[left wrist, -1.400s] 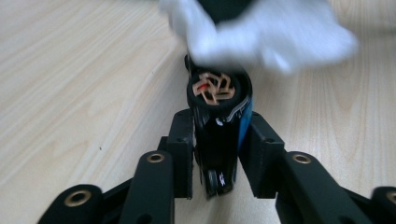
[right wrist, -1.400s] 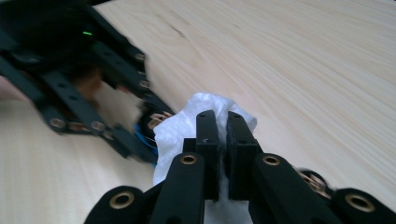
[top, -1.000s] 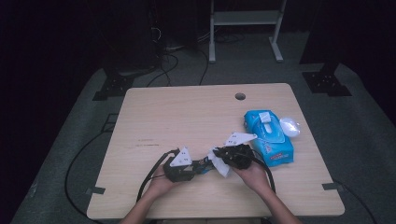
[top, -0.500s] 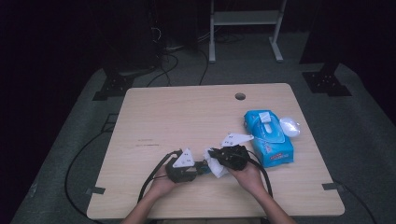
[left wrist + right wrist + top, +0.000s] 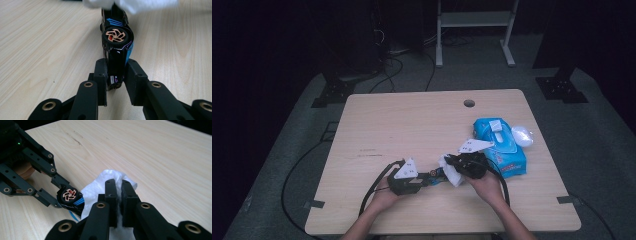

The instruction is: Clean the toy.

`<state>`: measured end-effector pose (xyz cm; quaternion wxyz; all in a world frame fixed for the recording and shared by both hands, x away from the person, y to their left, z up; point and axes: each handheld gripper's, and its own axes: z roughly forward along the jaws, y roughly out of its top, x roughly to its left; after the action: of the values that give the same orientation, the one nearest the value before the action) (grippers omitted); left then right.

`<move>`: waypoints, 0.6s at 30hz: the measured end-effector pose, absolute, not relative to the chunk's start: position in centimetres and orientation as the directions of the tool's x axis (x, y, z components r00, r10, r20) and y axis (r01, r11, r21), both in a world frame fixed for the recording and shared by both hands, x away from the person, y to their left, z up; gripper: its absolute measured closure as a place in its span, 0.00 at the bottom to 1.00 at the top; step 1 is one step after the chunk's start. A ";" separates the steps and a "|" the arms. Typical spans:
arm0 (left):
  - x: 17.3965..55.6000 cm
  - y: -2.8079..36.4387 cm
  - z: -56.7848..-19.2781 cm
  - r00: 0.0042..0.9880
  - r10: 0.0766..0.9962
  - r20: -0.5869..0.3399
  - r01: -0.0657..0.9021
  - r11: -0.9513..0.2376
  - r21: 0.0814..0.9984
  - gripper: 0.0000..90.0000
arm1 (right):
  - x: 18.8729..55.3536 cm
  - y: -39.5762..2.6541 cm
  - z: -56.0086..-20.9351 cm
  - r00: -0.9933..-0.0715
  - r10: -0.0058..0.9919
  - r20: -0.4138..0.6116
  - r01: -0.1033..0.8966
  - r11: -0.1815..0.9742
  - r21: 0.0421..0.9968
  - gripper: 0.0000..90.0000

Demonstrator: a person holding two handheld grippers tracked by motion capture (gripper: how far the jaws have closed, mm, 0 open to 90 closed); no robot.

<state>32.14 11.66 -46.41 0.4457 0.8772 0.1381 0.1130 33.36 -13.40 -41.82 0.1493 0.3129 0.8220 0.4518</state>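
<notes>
My left tongs (image 5: pixel 116 75) are clamped on the toy car (image 5: pixel 116 47) near the desk's (image 5: pixel 412 125) front edge; my right tongs (image 5: pixel 119 202) pinch a white wipe (image 5: pixel 100 187) against the car's far end.

Near the front edge of the table (image 5: pixel 412 120), the left tool (image 5: pixel 432 176) sits left of the right tool (image 5: pixel 451 169), with a toy car (image 5: pixel 116 50) between them. A wipe (image 5: pixel 100 185) lies on the car's far end. Right of both rests a wipes pack (image 5: pixel 499 145), a mouse (image 5: pixel 522 135) just beside it.
</notes>
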 end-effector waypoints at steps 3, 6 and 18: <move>32.3 11.4 -46.4 0.935 0.350 0.052 0.159 -0.547 0.822 0.74 | 33.1 -12.4 -42.2 -0.774 0.632 0.036 0.374 0.412 0.831 0.95; 32.2 10.7 -46.4 0.935 0.348 0.065 0.153 -0.564 0.811 0.66 | 32.6 -10.8 -42.4 -0.799 0.599 0.056 0.365 0.409 0.836 0.95; 32.0 11.1 -46.4 0.943 0.323 0.087 0.126 -0.584 0.802 0.72 | 33.2 -12.9 -42.1 -0.753 0.657 -0.030 0.351 0.440 0.827 0.95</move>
<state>32.02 11.07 -46.38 0.4382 0.8828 0.1270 0.1121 33.20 -12.88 -42.05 0.1766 0.3037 0.8300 0.4333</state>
